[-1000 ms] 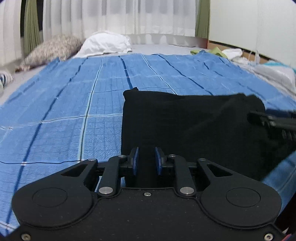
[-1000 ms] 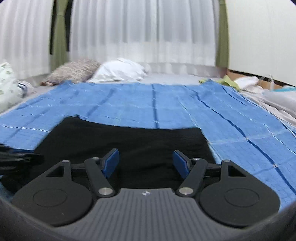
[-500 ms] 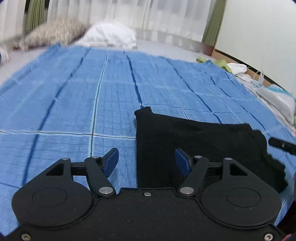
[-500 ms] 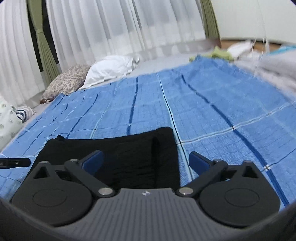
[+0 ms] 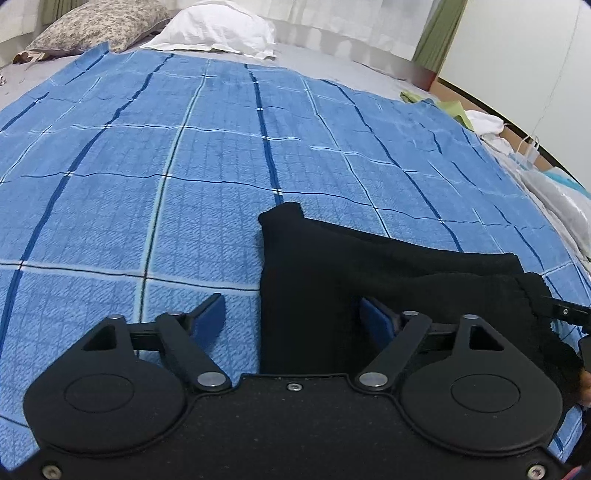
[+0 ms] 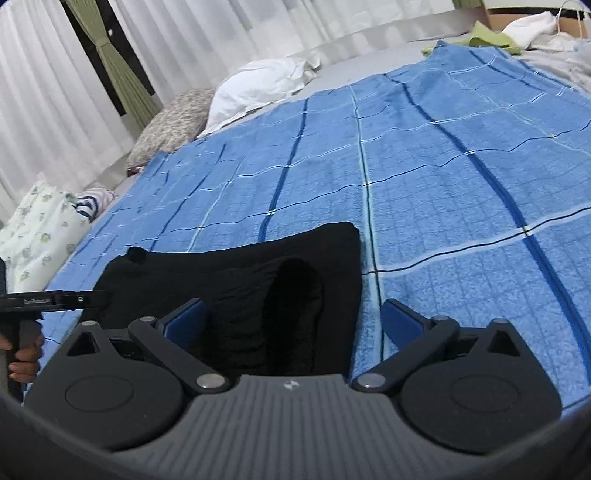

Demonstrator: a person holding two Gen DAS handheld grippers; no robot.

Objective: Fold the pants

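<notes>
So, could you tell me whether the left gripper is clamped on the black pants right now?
No, the left gripper stands open, its blue pads spread wide apart on either side of the black pants' edge, gripping nothing.

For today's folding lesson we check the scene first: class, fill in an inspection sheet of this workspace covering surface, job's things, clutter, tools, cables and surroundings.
Surface: blue checked blanket spread over a bed.
Job's things: black pants lying folded in a compact bundle on the blanket.
Clutter: green cloth, white laundry and plastic bags along the bed's edge.
Tools: left tool open, right tool open, both straddling the bundle's edges, gripping nothing.
Cables: nothing seen.
Surroundings: white pillow, patterned pillow, white curtains.
</notes>
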